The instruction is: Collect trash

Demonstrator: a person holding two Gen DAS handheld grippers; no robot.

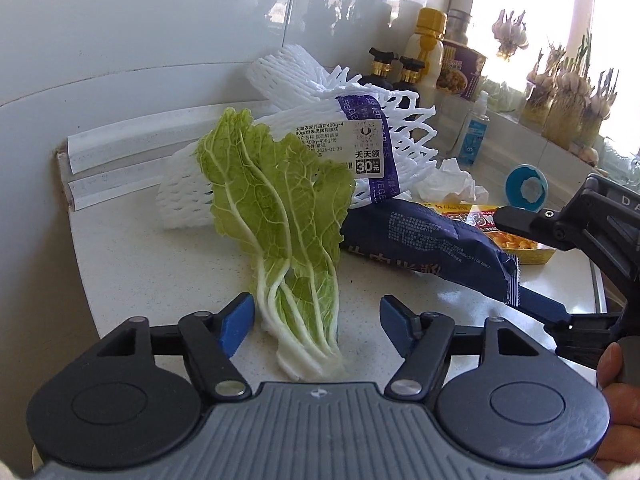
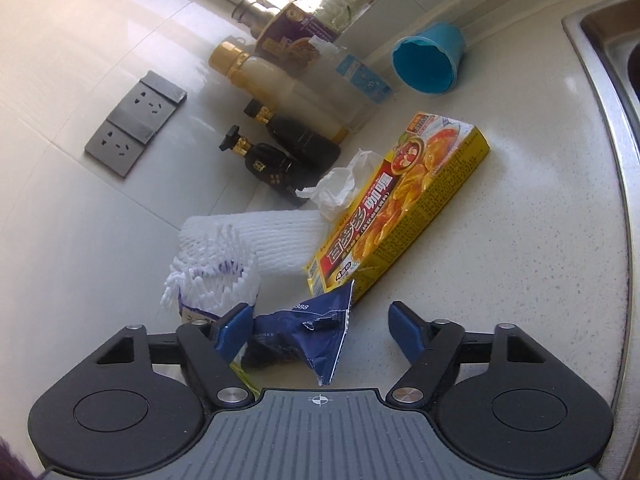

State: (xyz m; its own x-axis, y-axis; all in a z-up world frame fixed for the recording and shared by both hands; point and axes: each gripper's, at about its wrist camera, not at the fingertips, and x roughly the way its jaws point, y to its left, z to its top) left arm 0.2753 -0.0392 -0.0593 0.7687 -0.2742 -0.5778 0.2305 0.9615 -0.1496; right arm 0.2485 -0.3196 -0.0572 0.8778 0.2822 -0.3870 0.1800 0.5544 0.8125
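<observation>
A green cabbage leaf (image 1: 276,208) lies on the white counter (image 1: 132,264), its white stem between the blue pads of my left gripper (image 1: 316,324). That gripper is open and neither pad touches the leaf. A torn dark blue wrapper (image 1: 420,240) lies to the right. Its ripped end (image 2: 316,332) sits inside my right gripper (image 2: 322,328), close to the left pad, and the jaws stand apart. In the left wrist view my right gripper (image 1: 510,258) straddles that end. Beyond lie a yellow curry box (image 2: 400,204), white foam netting (image 1: 360,120) and a crumpled tissue (image 2: 340,184).
A blue cup (image 2: 428,64) lies on its side near the back wall. Sauce bottles (image 2: 280,160), a pale bottle (image 2: 280,80) and an instant-noodle tub (image 1: 460,72) stand along the wall. A steel sink rim (image 2: 600,80) curves at the right. Sprouting garlic (image 1: 568,92) lines the window sill.
</observation>
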